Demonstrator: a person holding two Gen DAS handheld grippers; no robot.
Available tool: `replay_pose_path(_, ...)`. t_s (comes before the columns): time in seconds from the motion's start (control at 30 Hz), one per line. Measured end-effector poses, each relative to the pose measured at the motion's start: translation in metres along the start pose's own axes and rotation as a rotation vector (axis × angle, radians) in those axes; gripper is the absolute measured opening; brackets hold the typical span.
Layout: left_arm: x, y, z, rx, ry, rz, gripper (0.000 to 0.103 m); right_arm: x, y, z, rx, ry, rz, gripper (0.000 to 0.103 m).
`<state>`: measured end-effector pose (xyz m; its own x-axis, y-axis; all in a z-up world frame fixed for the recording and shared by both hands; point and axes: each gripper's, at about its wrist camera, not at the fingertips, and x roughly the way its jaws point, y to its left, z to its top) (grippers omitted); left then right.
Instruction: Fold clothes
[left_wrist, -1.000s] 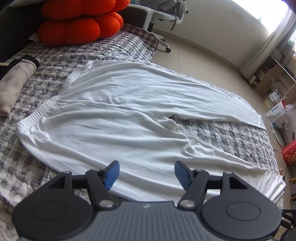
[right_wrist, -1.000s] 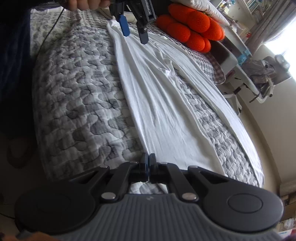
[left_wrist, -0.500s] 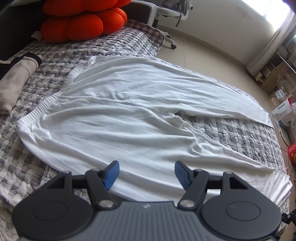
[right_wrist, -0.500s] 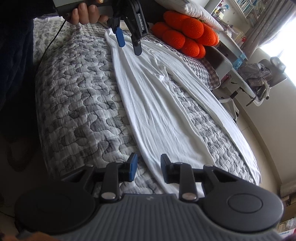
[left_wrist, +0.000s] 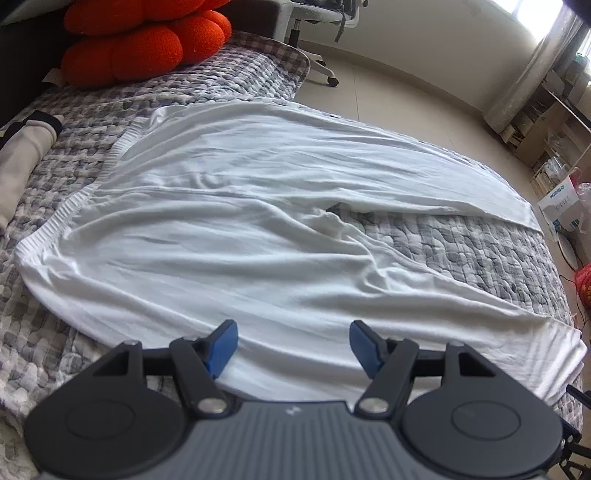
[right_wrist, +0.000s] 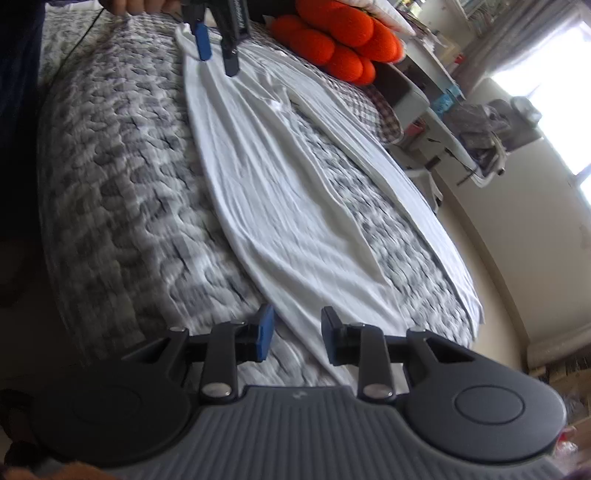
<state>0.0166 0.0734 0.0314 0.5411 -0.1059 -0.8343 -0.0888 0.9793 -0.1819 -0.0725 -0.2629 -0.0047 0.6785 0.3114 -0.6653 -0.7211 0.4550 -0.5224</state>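
White trousers (left_wrist: 229, 236) flat on bed (left_wrist: 480, 251) (grippers empty)

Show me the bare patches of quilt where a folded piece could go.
Free quilt runs as a wide strip between the white trousers and the near bed edge. A wedge lies bare between the two trouser legs. Another patch sits between the waistband and the orange cushion. The beige garment crowds the corner left of it.

— What do the left tongs (left_wrist: 291, 345) look like?
— Black linkage arms with silver screws, blue pads (left_wrist: 221, 345), two round black discs at 7 and 5 o'clock, and a ribbed grey body.
— And the right tongs (right_wrist: 297, 334)?
— The same build. A dark sleeve (right_wrist: 18, 74) fills 10 o'clock.
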Motion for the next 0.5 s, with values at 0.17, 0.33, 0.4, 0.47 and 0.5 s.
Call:
replay_pose_path(0.17, 0.000, -0.008, -0.001, 0.011, -0.004, -0.009, 0.068, -0.009, -0.009, -0.021, 0.038, 0.028, -0.046, 0.031)
replay_pose_path(0.33, -0.001, -0.016, -0.001, 0.022, -0.008, -0.019, 0.068, -0.001, -0.054, -0.045, 0.331, 0.119, -0.147, 0.047)
replay_pose_path(0.4, -0.001, -0.019, -0.001, 0.027, -0.010, -0.023, 0.068, 0.004, -0.087, -0.060, 0.601, 0.162, -0.140, 0.047)
replay_pose_path(0.47, -0.001, -0.021, -0.001, 0.032, -0.012, -0.020, 0.068, 0.006, -0.111, -0.080, 0.840, 0.182, -0.102, 0.047)
replay_pose_path(0.5, 0.000, -0.022, -0.001, 0.035, -0.013, -0.019, 0.068, 0.006, -0.119, -0.088, 0.924, 0.180, -0.080, 0.047)
